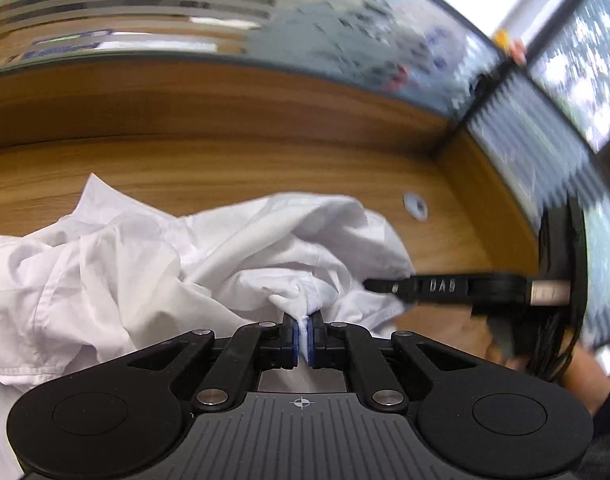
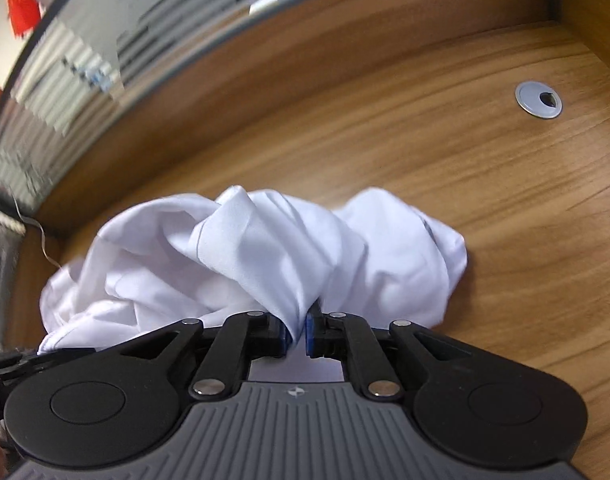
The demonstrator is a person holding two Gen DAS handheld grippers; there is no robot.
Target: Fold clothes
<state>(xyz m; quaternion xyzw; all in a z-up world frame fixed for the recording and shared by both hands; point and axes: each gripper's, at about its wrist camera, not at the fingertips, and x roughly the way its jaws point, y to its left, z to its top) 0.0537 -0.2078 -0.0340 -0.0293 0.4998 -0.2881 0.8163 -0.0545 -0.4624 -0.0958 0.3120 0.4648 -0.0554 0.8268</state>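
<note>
Wood-grain desk [image 2: 445,168] is carrying a crumpled white cotton shirt [image 2: 233,256], left gripper [image 1: 304,330] and right gripper [image 2: 299,330] each pinching a fold nearly shut; step: grasping, next likely lifting and spreading it flat.

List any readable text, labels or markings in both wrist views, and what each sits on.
"DAS": raised letters on the side of the right gripper, seen in the left wrist view.
Crosshair mark, no letters: on the grey ribbed body of the left gripper.
Blue strips on the glass partition: possibly lettering, too blurred to read.
White garment and wooden desk: no text visible.
</note>
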